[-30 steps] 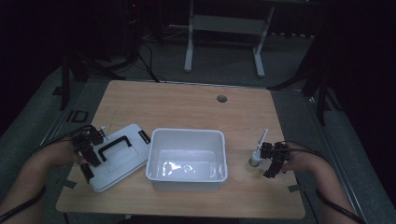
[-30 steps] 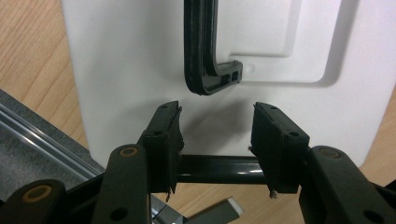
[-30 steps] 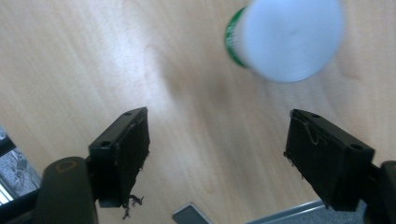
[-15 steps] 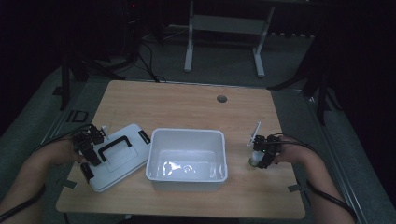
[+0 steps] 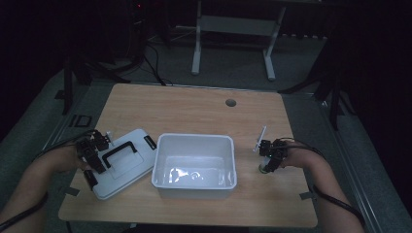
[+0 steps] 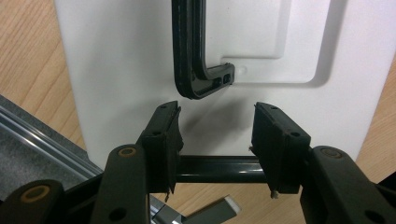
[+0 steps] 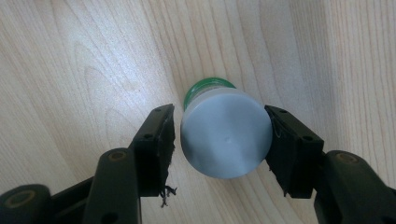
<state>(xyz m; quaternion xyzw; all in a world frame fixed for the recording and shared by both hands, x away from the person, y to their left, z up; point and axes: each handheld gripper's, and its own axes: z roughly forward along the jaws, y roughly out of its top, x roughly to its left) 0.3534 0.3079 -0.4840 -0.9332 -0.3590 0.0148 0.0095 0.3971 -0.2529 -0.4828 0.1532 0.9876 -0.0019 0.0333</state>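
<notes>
A small bottle (image 7: 226,135) with a grey cap and a green band stands on the wooden table (image 7: 84,56), right of the tub. My right gripper (image 7: 219,113) points down over the bottle (image 5: 263,168); its jaws have just been closing and now hold it between the pads. My left gripper (image 6: 215,126) hovers open over a white lid (image 6: 116,70), just short of the corner of its black handle (image 6: 189,56), with nothing between its pads. From above, the left gripper (image 5: 97,158) is at the lid's (image 5: 127,170) left edge and the right gripper (image 5: 268,162) is near the table's right side.
A white open tub (image 5: 193,137) sits at the middle of the table's front, between lid and bottle. A round cable hole (image 5: 231,103) lies at the back. Dark floor, cables and a stand's legs (image 5: 233,29) surround the table.
My right hand has moved left over the bottle and its jaws have closed round it. The left hand and the lid have stayed put.
</notes>
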